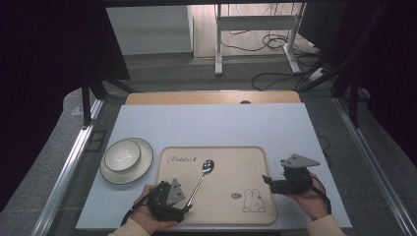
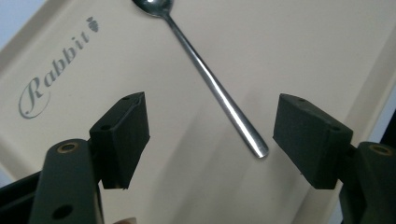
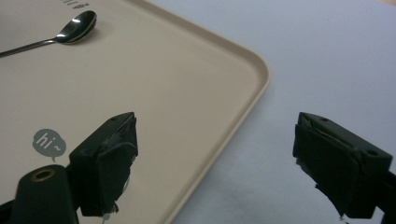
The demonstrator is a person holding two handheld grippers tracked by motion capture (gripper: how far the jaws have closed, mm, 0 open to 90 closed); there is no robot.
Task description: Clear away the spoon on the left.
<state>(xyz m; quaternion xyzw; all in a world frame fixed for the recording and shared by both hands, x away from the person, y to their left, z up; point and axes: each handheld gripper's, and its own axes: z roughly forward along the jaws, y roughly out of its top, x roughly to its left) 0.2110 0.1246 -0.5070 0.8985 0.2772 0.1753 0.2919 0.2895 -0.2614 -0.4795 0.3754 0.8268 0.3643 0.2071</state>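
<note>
A metal spoon (image 1: 200, 179) lies at a slant on the beige tray (image 1: 231, 167), bowl end toward the "Rabbit" lettering. My left gripper (image 1: 186, 205) is at the tray's near left. In the left gripper view its jaws (image 2: 210, 135) stand wide apart, with the end of the spoon's handle (image 2: 215, 88) lying on the tray between them, touched by neither pad. My right gripper (image 1: 268, 179) hovers over the tray's right edge. In the right gripper view it (image 3: 215, 154) is open with nothing between its fingers, and the spoon (image 3: 77, 28) lies far off at the upper left.
A white bowl (image 1: 123, 155) sits on a white plate (image 1: 142, 169) left of the tray. The tray rests on a pale grey table top (image 1: 221, 123); a wooden board edge (image 1: 211, 97) lies behind it. A rabbit drawing (image 1: 253, 201) marks the tray's near right corner.
</note>
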